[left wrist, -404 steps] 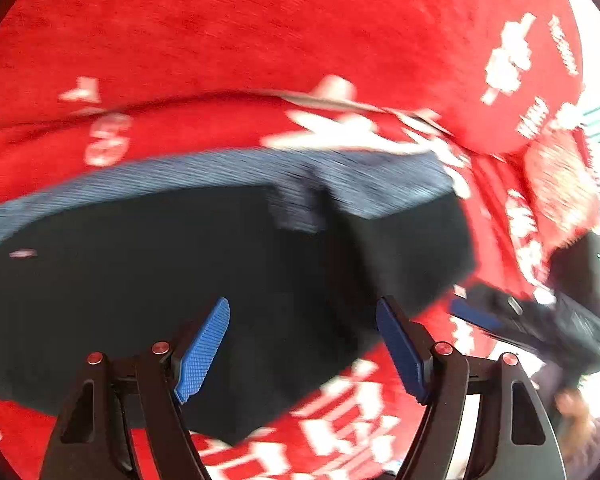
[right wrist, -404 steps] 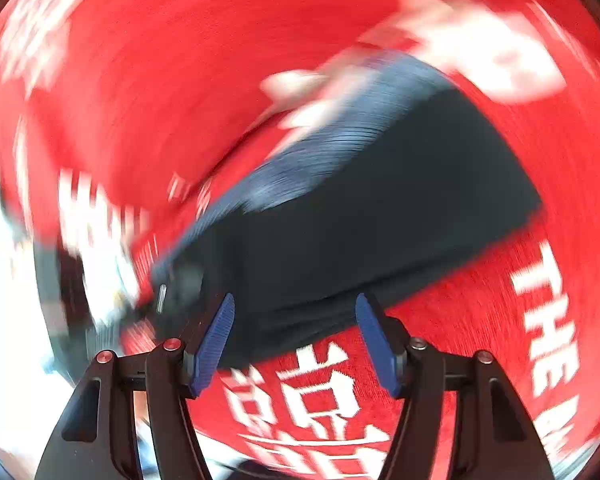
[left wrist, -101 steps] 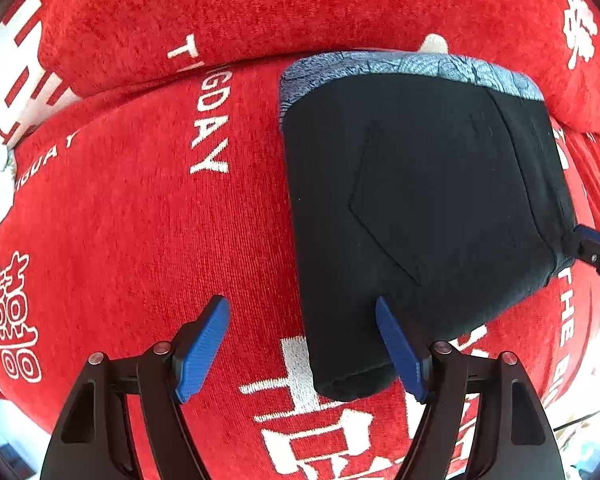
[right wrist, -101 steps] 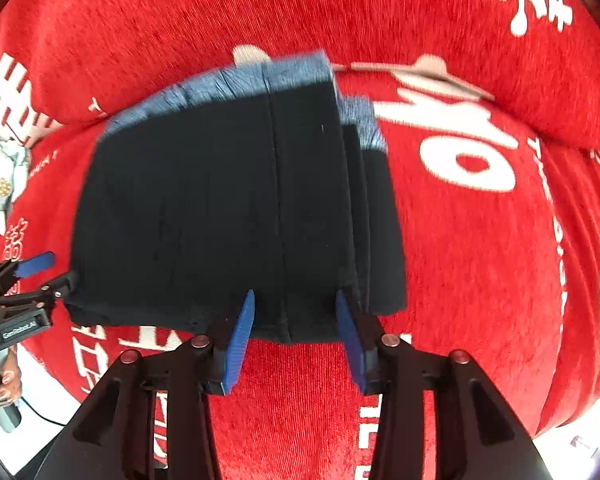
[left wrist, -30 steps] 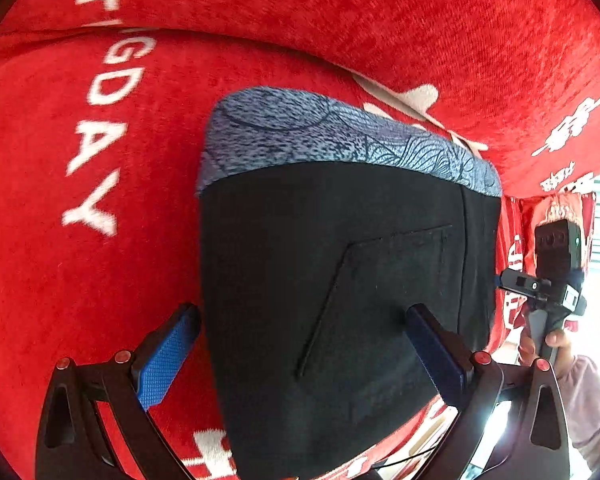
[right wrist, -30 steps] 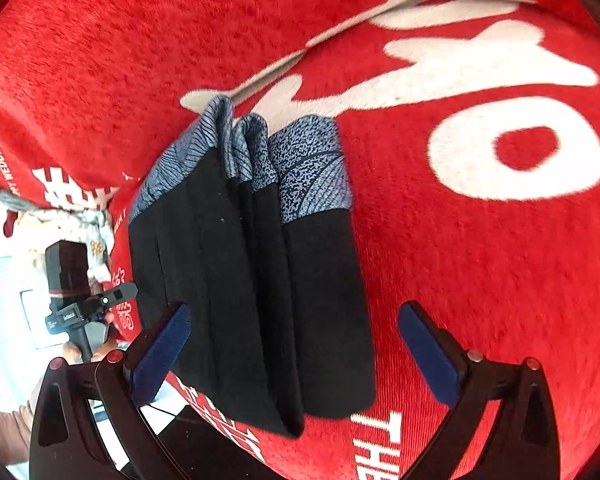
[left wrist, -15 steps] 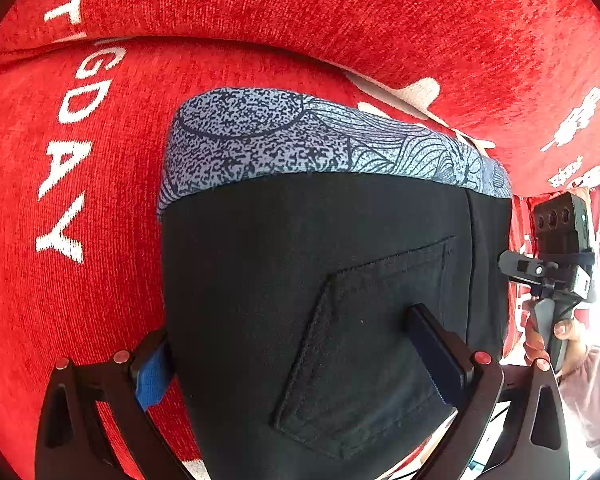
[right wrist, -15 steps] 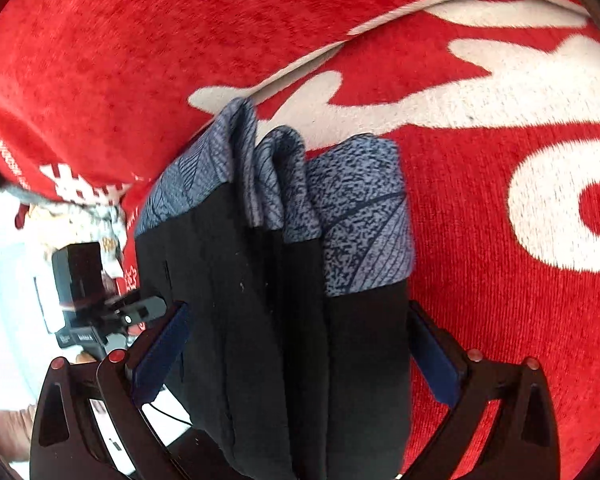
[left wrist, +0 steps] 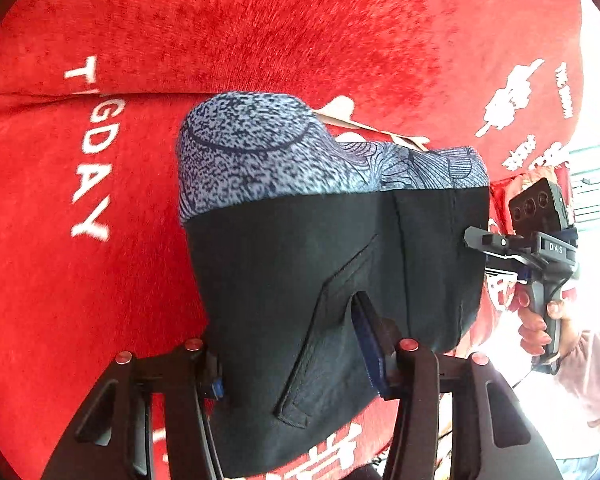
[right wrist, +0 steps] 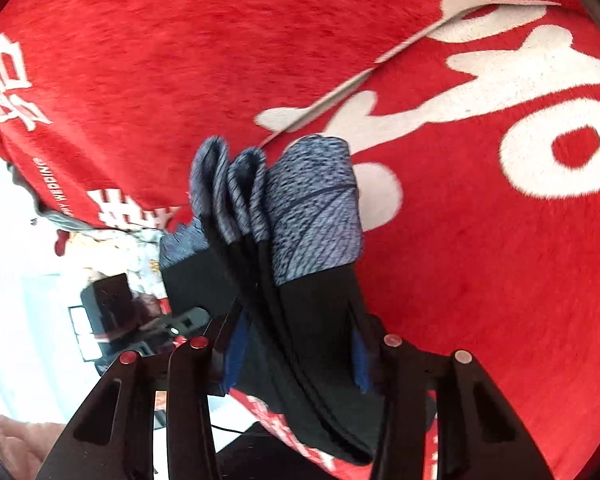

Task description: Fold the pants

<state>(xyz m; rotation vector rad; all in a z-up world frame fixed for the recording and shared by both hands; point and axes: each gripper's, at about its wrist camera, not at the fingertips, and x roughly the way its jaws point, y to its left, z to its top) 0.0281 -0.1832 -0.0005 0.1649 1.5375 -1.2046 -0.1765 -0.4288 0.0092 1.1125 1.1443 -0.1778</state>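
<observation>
Red blanket open on our left; folded black pants clamped at opposite edges by left gripper and right gripper jaws. Only right view shows stacked layers.

Folded pants on red sofa

1. The left wrist view looks forward along its fingers – very near the folded pants, facing the red cover.
2. The right wrist view faces the same pants edge-on; both share that bundle.
</observation>
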